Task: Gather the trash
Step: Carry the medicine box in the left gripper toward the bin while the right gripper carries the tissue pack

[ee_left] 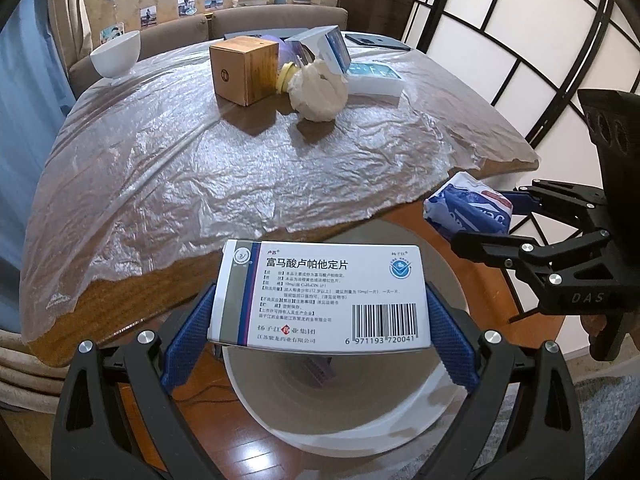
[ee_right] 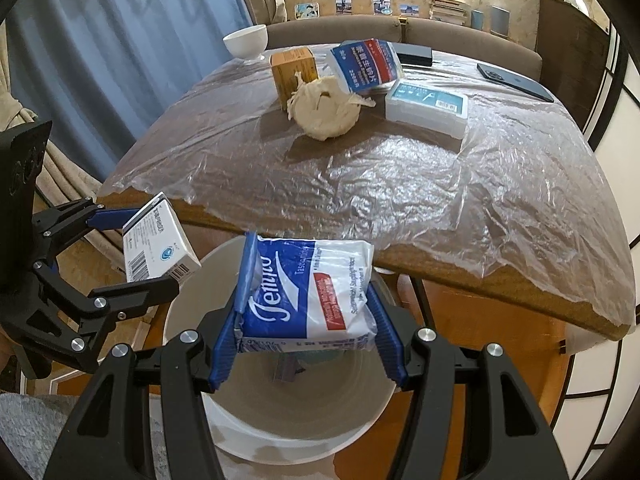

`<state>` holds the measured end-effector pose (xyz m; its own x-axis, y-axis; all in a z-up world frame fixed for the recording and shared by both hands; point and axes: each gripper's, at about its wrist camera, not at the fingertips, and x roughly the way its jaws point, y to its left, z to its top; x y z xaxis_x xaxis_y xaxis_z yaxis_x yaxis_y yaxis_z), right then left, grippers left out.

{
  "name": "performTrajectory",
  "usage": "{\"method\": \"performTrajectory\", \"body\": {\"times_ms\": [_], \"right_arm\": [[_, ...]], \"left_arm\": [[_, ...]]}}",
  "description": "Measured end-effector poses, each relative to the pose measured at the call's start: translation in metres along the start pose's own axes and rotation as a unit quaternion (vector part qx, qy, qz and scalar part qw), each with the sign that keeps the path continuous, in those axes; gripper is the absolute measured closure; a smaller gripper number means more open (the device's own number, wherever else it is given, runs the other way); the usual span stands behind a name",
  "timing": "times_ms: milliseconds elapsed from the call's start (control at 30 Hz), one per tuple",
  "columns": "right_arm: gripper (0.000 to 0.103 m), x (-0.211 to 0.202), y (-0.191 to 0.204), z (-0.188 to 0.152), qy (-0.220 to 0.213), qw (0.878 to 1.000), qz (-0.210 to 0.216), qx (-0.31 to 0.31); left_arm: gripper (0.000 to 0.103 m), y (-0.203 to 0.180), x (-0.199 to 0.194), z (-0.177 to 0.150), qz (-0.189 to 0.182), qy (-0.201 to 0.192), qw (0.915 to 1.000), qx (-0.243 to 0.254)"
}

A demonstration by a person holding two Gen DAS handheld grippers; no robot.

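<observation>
Crinkled clear plastic sheeting [ee_left: 224,152] covers the brown wooden surface [ee_left: 132,300], with a brown sofa and a row of small photos along the wall behind it.

Just off the near edge, a round white plastic bin [ee_left: 344,424] stands on the wood floor, with something small and dark lying at its bottom.

Over the bin's mouth, the left hand-held gripper [ee_left: 320,312] pinches a flat white medicine carton with a barcode and blue printing [ee_left: 320,292] between its blue pads, one pad pressed on each short side.

Beside it the right hand-held gripper [ee_right: 308,320] clamps a blue and white soft tissue pack [ee_right: 308,292] the same way, also hanging above the bin.

The two held things are near each other but apart.

Back on the sheeted surface, toward the far end, a crumpled off-white paper wad [ee_right: 324,112] lies against a small brown cardboard cube box [ee_right: 292,68].

Just beside them a blue, white and red medicine box [ee_right: 368,64] leans tilted on a flat pale blue plastic case [ee_right: 428,108].

At the far left corner stands a white ceramic bowl [ee_right: 245,42], well apart from the rest, and a dark phone [ee_right: 516,80] lies flat at the far right.
</observation>
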<state>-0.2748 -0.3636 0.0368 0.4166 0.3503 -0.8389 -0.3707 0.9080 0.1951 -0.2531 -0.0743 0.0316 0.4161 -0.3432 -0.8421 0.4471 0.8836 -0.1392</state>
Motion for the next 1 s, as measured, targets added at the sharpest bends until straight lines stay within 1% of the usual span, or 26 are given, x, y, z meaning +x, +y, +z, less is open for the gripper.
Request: {"method": "performTrajectory", "body": {"times_ms": [367, 1000], "right_arm": [[0.045, 0.006, 0.006, -0.011, 0.018, 1.0, 0.006, -0.005], [0.045, 0.036, 0.006, -0.026, 0.057, 0.998, 0.01, -0.012]], "left_arm": [[0.006, -0.009, 0.008, -0.011, -0.014, 0.017, 0.9997, 0.006], [0.006, -0.011, 0.046, -0.031, -0.014, 0.062, 0.9979, 0.009]]}}
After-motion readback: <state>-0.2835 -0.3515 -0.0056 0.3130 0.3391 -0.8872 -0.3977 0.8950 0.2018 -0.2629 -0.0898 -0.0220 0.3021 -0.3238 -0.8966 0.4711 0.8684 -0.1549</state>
